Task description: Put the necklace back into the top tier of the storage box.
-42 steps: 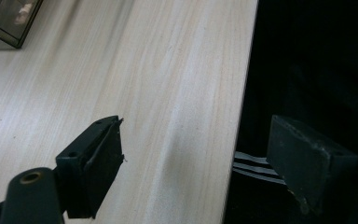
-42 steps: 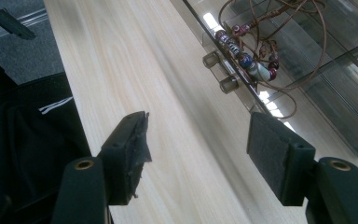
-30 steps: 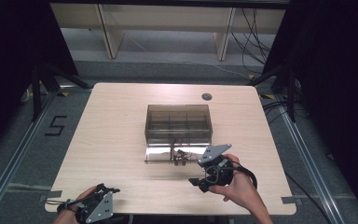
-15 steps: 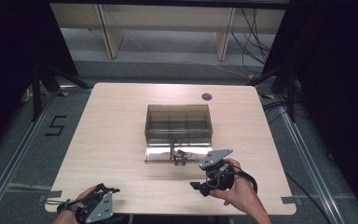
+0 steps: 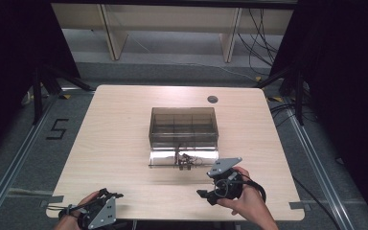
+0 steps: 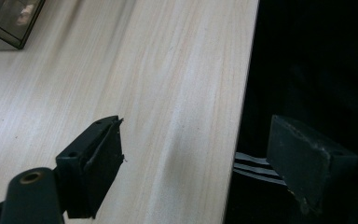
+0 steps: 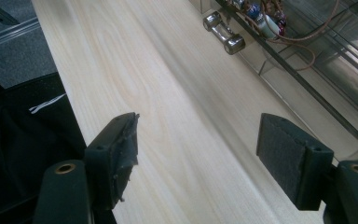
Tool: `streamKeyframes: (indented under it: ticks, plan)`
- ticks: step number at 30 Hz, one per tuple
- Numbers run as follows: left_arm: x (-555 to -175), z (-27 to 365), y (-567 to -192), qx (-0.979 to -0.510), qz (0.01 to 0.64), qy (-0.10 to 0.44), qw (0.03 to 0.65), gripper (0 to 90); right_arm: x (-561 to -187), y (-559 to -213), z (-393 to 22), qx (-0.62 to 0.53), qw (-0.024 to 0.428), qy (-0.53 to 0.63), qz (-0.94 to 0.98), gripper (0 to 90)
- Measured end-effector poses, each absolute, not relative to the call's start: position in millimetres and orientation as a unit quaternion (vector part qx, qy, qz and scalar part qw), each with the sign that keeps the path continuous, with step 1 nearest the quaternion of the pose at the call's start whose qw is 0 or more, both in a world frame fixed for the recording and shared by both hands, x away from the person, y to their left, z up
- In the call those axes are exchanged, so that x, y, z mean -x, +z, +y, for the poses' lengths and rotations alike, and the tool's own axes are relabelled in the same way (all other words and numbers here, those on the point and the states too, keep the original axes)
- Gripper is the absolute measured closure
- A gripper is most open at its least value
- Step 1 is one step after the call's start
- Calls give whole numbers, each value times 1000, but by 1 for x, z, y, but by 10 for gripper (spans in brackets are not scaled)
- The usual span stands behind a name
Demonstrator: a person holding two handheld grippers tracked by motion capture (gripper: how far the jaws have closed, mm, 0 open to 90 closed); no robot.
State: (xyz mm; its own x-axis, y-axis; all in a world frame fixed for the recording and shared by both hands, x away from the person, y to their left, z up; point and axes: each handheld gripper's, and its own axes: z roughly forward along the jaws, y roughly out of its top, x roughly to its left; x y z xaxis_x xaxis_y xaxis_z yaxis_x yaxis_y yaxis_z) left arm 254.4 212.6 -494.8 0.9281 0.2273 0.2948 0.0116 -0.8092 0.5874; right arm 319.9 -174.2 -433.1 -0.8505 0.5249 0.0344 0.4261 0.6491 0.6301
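you sat at a pale wooden table (image 5: 120,143) with round corners and a small round hole (image 5: 212,99) near its far edge. bright light fell on the far side of the table. the floor (image 5: 163,72) was grey. a black mark like a "5" (image 5: 57,129) was on it at the left. metal rails (image 5: 9,163) ran along both sides. black curtains (image 5: 345,72) hung left and right. beige shelves (image 5: 172,19) stood at the back, with black cables (image 5: 258,43) on the floor near them.

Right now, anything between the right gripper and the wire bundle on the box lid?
No, just bare table between the right gripper and the wire bundle, seen in the high view.
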Motion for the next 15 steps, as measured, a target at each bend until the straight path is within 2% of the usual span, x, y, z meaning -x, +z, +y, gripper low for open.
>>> streamKeyframes:
  ticks: [11, 13, 15]
  plan:
    - [-255, 213, -494, -936, 60, 175, 298, 179, -316, -441, -177, -259, 71, 327, 906, 274]
    - [-255, 213, -493, -936, 60, 178, 298, 179, -315, -443, -178, -262, 84, 333, 902, 276]
    - [-255, 213, -494, -936, 63, 174, 299, 179, -314, -442, -179, -265, 74, 330, 903, 278]
